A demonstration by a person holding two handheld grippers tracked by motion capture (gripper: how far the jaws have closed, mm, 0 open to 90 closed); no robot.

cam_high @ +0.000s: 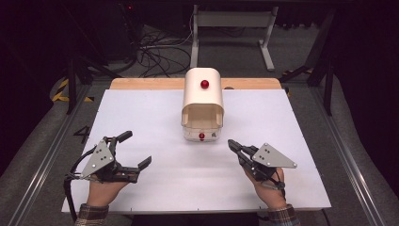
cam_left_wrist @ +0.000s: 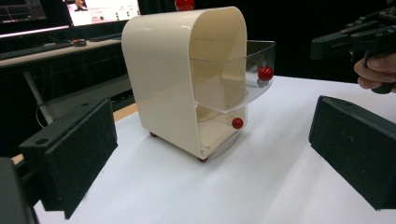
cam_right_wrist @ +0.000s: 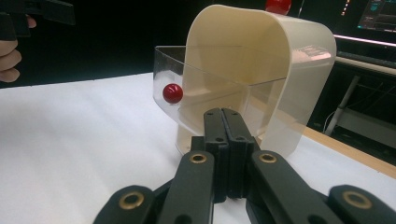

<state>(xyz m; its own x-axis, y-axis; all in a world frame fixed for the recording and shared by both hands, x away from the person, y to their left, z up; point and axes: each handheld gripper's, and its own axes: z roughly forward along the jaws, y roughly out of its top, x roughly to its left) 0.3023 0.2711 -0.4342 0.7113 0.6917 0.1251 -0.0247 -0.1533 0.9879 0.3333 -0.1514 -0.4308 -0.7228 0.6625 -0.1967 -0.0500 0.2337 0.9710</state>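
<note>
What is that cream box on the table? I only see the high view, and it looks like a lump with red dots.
Observer: The cream cabinet holds two clear drawers, each with a red knob; the upper drawer is pulled partway out.
Operator: Is anything inside it?
Observer: In the right gripper view the upper drawer looks empty.
Operator: Are both grippers open?
Observer: No. The left gripper is open wide; the right gripper has its jaws pressed together, holding nothing.

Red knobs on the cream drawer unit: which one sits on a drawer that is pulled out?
The upper drawer's knob: its clear drawer juts forward. The lower knob sits recessed; the third tops the shell.
</note>
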